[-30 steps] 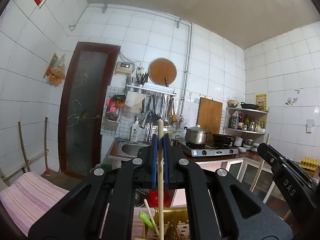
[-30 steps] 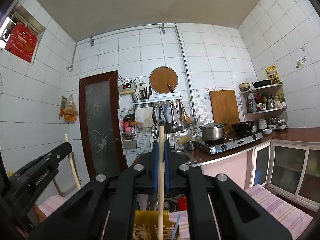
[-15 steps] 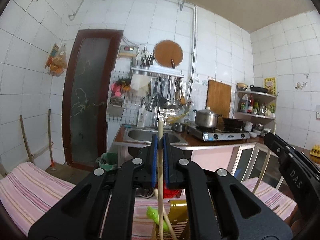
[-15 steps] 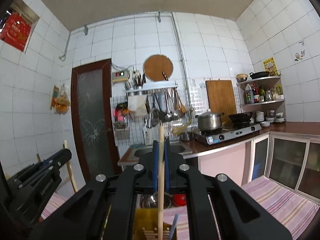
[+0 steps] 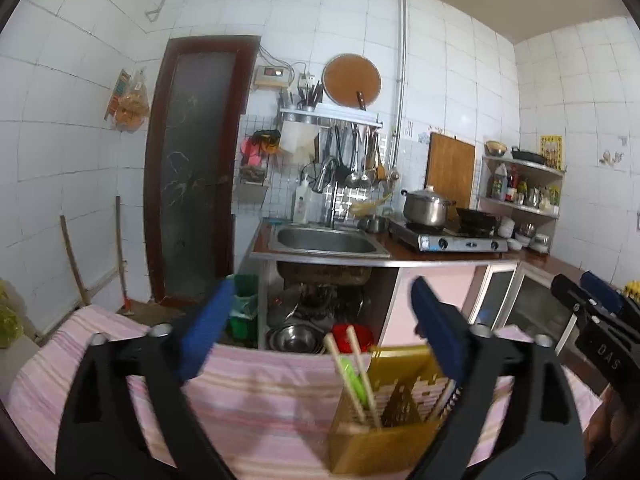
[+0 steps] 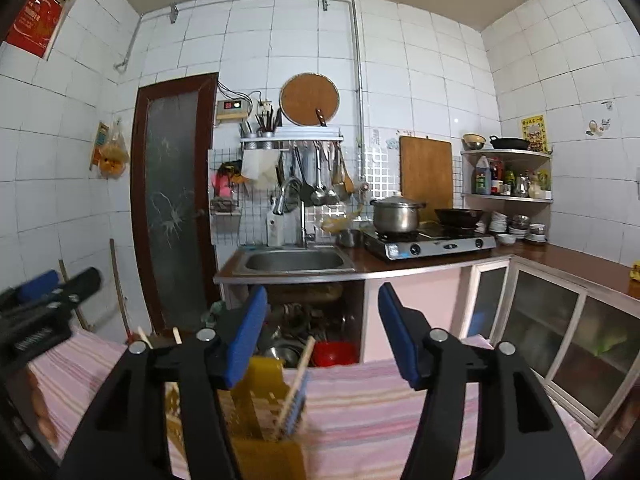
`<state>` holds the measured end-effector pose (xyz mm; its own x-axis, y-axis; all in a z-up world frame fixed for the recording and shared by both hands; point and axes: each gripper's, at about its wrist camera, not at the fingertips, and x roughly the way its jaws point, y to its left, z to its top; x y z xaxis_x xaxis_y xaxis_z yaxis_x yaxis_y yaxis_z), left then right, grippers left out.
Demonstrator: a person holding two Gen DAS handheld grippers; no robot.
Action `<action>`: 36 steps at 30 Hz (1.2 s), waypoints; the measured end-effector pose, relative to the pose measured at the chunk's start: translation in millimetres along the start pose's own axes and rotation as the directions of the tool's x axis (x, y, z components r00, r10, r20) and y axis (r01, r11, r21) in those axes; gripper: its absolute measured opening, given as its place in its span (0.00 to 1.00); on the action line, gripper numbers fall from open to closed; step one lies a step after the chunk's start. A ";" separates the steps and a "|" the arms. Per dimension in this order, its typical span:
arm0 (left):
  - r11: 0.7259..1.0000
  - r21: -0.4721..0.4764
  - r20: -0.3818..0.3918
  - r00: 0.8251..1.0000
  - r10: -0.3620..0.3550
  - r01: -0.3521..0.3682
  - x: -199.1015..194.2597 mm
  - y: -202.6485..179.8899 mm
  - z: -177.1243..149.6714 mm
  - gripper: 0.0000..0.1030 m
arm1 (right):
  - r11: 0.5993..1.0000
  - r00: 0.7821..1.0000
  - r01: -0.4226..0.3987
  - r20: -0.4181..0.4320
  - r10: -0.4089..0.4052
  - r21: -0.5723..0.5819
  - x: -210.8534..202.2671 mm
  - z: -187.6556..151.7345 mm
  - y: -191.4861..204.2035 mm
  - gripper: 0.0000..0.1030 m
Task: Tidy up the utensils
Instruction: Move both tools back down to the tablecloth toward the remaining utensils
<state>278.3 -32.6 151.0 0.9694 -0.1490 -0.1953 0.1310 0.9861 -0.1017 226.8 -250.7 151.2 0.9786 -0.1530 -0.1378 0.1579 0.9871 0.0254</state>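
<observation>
Now, release step: both chopsticks let go over the holder.
Left gripper (image 5: 322,322): jaws have just been opening and stand wide apart; nothing between the blue pads.
Right gripper (image 6: 322,330): jaws have just been opening, partly spread; nothing clamped.
Change: a second ago each gripper pinched one chopstick upright; both sticks now stand in the holder.
Meaning: judged as drop-off done for this pair; hands free to pull back or fetch more.
Holder (image 5: 380,436): yellow, slotted walls, on the striped cloth (image 5: 256,408), just below and between the left jaws, toward the right one.
Chopsticks (image 5: 350,376): two pale sticks lean left in the holder's near compartment, tips up, beside a green-handled utensil (image 5: 356,378).
Right view: another pale chopstick (image 6: 296,384) leans in the holder next to a blue-handled utensil (image 6: 298,400); picture blurred here, compartment unclear.
Other utensils on the cloth: none visible in either view.
Risk: judged small; sticks lean and could tip the light holder if bumped.
</observation>
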 end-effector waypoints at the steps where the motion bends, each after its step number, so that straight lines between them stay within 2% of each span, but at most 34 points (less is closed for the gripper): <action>1: 1.000 0.012 -0.004 1.000 0.004 -0.004 -7.3 1.4 -1.3 0.95 | 1.000 1.000 0.003 -0.013 -0.003 0.000 -6.9 -3.0 -3.1 0.65; 6: 0.996 0.082 -0.055 0.998 0.040 -0.035 -44.5 11.2 -24.6 0.95 | 1.000 0.994 -0.002 -0.107 0.003 0.003 -28.1 -30.2 -13.1 0.76; 12: 0.995 0.085 -0.177 0.982 0.065 -0.051 -63.4 31.2 -76.5 0.95 | 1.000 0.962 -0.026 -0.273 0.023 -0.005 -39.4 -93.0 -11.5 0.80; 17: 0.999 0.002 -0.304 0.952 0.045 -0.047 -62.3 50.3 -118.8 0.95 | 0.997 0.926 -0.059 -0.376 0.040 -0.039 -47.6 -135.1 -1.7 0.83; 20: 0.997 -0.015 -0.334 0.940 0.066 -0.075 -62.7 55.2 -137.5 0.95 | 0.994 0.909 -0.076 -0.415 0.037 -0.078 -51.1 -150.9 5.3 0.86; 26: 0.993 0.049 -0.402 0.908 0.116 -0.105 -58.2 56.7 -168.8 0.95 | 0.988 0.859 -0.115 -0.510 0.045 -0.107 -47.9 -176.5 14.2 0.88; 30: 0.993 0.083 -0.444 0.889 0.108 -0.080 -55.5 52.8 -180.2 0.95 | 0.985 0.831 -0.140 -0.552 0.062 -0.100 -47.1 -188.6 20.8 0.88; 34: 0.994 0.083 -0.474 0.874 0.108 -0.077 -53.4 50.9 -189.8 0.95 | 0.979 0.821 -0.164 -0.567 0.069 -0.119 -50.5 -196.0 30.2 0.88; 36: 0.993 0.099 -0.507 0.855 0.108 -0.067 -49.6 48.4 -193.7 0.95 | 0.978 0.809 -0.180 -0.582 0.085 -0.107 -50.7 -198.7 33.1 0.88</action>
<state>196.3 8.4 -33.1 0.7377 -0.0581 -0.6726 0.0862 0.9962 0.0084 156.2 -200.9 -37.7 0.7279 -0.0125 -0.6855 -0.0358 0.9978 -0.0563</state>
